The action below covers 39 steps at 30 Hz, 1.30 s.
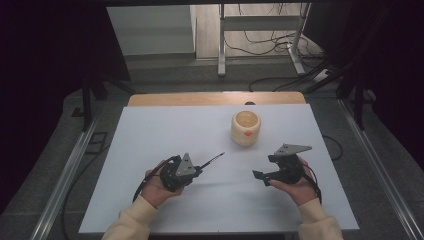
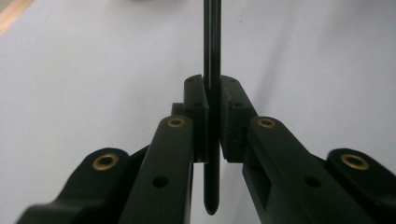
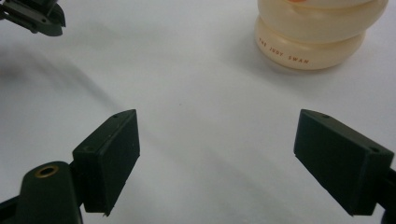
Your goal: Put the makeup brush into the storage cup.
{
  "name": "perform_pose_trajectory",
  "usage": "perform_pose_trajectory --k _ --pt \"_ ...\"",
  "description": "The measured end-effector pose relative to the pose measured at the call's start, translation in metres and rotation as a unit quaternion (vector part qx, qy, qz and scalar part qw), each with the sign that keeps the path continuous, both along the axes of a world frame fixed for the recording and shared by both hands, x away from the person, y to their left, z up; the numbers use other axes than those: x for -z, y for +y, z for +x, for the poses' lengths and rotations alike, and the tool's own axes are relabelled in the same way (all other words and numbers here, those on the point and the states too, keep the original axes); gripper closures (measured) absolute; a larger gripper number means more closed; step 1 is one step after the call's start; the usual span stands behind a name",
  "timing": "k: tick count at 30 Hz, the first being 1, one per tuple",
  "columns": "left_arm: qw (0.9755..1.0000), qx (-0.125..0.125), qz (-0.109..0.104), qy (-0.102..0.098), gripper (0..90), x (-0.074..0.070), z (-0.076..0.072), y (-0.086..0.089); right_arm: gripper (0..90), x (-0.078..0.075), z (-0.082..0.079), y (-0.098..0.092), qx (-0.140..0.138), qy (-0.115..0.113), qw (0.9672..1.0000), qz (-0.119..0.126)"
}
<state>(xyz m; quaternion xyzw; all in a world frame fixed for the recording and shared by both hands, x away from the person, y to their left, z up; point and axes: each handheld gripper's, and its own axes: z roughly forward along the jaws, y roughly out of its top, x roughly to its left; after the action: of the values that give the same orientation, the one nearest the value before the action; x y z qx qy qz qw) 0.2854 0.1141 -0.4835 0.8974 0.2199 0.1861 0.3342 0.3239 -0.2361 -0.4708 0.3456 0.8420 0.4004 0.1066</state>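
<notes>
Left tongs (image 2: 212,116) clamped on black rod (image 2: 212,46).

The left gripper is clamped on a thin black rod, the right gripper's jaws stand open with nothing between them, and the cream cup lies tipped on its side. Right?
Not quite: the cream cup stands upright, mouth up, in the high view. The left gripper does clamp the thin black rod, and the right gripper is open and empty.

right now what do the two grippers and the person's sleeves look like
Both are black handheld two-jaw tools. The left gripper and the right gripper each carry a grey three-cornered plate on top and trail a thin black cable. Close up, the jaw arms show brass-coloured rivets and end in flat rectangular black pads. The person wears cream long sleeves with ribbed cuffs.
</notes>
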Motion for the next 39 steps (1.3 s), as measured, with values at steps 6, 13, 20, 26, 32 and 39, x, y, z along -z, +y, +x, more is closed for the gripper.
perform_pose_trajectory --k 6,13,20,26,32,39 --pt "0.9998 -0.007 -0.017 0.007 83.1 -0.002 0.001 0.001 14.1 0.003 0.001 0.004 -0.004 0.002 1.0000 -0.004" --pt "0.9997 -0.011 -0.021 0.010 83.1 -0.001 0.001 0.000 14.0 0.003 0.001 0.002 0.002 0.001 1.0000 -0.004" --pt "0.9989 -0.018 -0.037 0.021 83.1 -0.001 0.001 -0.002 14.6 0.004 0.001 0.004 0.002 -0.002 1.0000 -0.001" --pt "0.9984 -0.022 -0.047 0.021 83.1 0.000 0.000 -0.004 15.1 0.003 0.000 0.007 0.004 -0.008 0.9999 0.006" --pt "0.9979 -0.026 -0.056 0.020 83.1 0.002 0.000 -0.006 15.5 0.003 -0.001 0.012 -0.002 -0.012 0.9999 0.011" --pt "0.9975 -0.033 -0.061 0.011 83.1 0.002 0.000 -0.008 15.9 0.004 -0.004 0.019 -0.008 -0.015 0.9998 0.012"
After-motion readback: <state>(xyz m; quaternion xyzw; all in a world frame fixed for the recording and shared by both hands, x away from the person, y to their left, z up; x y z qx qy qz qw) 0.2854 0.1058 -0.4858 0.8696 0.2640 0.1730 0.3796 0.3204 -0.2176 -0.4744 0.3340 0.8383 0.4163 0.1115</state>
